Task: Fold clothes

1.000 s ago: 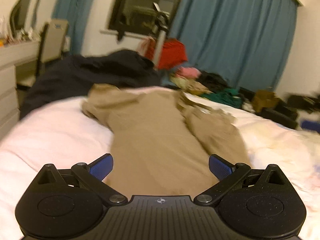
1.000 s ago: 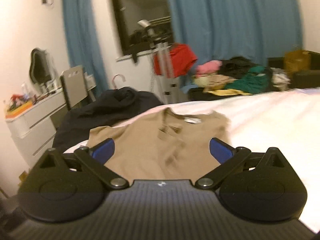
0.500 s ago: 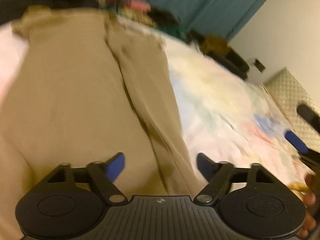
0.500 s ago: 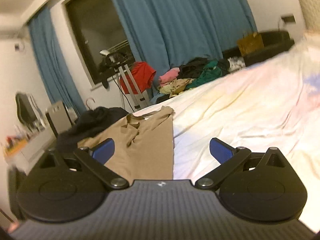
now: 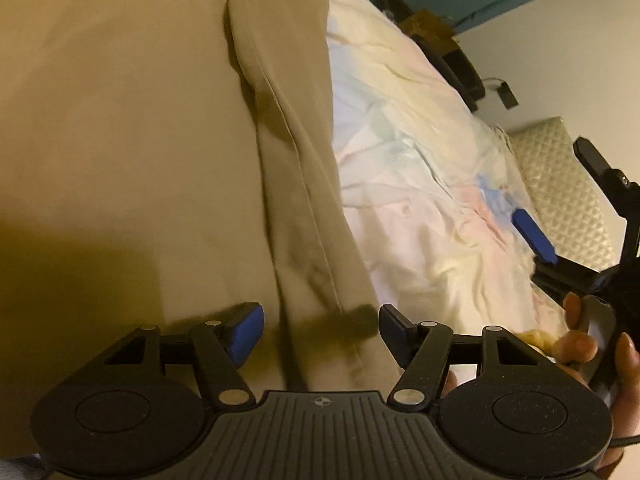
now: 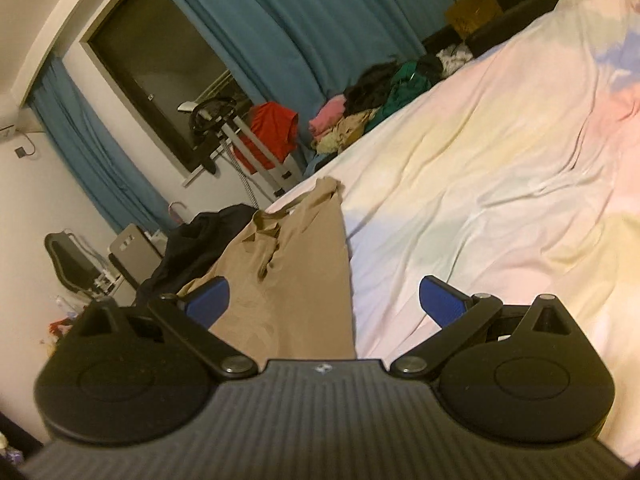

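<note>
A tan shirt [image 5: 132,128] lies spread on the pastel bedsheet [image 5: 420,168], its right side folded inward into a long strip [image 5: 304,184]. My left gripper [image 5: 320,326] is open just above the strip's near end, the strip passing between its blue pads. In the right wrist view the same shirt [image 6: 296,264] stretches away toward the bed's far edge. My right gripper [image 6: 322,300] is open and empty above the shirt's right edge and the sheet [image 6: 500,184]. It also shows at the right of the left wrist view [image 5: 568,236], held by a hand.
A dark garment heap [image 6: 192,248] lies at the bed's far left end. A clothes pile [image 6: 372,108] and a red garment on a stand [image 6: 272,132] lie beyond the bed, by the blue curtains [image 6: 320,20]. A quilted headboard [image 5: 560,184] is at right.
My left gripper has tipped down and come close over the shirt's folded strip. My right gripper has swung right, off the shirt's middle to its right edge, and rolled.
</note>
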{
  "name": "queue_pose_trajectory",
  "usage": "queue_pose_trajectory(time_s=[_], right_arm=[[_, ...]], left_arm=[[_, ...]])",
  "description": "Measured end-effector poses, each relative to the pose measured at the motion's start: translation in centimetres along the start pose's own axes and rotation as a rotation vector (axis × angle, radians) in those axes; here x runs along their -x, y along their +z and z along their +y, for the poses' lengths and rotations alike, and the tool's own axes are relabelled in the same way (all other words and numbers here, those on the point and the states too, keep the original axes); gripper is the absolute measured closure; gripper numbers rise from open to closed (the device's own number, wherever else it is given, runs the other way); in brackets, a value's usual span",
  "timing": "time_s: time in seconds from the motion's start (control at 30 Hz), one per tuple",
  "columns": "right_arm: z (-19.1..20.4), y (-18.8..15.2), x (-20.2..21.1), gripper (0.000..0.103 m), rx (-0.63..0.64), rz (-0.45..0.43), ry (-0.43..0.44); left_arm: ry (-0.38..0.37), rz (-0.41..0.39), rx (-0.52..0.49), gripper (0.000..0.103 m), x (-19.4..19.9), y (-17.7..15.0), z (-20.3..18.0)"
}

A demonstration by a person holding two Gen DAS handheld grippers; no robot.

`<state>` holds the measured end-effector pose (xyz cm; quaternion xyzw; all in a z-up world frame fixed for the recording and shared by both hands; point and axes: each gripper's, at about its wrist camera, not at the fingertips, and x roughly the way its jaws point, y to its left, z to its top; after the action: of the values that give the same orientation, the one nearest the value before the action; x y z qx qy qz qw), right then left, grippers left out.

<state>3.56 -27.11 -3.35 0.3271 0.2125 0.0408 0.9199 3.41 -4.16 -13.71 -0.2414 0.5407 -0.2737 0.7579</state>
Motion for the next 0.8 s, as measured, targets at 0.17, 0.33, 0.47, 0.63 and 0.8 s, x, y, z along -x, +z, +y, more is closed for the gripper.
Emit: queue_pose_trajectory(time_s=[0.17, 0.33, 0.47, 0.63, 0.8], right_arm=[[0.0, -0.3, -0.6, 0.0, -0.006, 0.044, 0.01], [-0.2, -0.3, 0.0, 0.0, -0.019, 0.043, 0.017], [-0.2, -0.3, -0.2, 0.0, -0.013, 0.057, 0.007], [0.1, -0.5, -0.4, 0.0, 0.018, 0.072, -0.01], [0.8, -0.9, -0.4, 0.0, 0.068, 0.081, -0.03]], left_arm=[[0.04, 0.032, -0.041, 0.095, -0.9, 0.1, -0.6], [-0.002, -0.011, -0.08, 0.098, 1.7, 0.6, -1.8], [-0.024, -0.039, -0.048, 0.098, 4.7, 1.2, -1.2], [0.123, -0.038, -0.029, 0.098, 5.5, 0.8, 1.3], [0.224, -0.046, -0.048, 0.097, 5.5, 0.6, 1.9]])
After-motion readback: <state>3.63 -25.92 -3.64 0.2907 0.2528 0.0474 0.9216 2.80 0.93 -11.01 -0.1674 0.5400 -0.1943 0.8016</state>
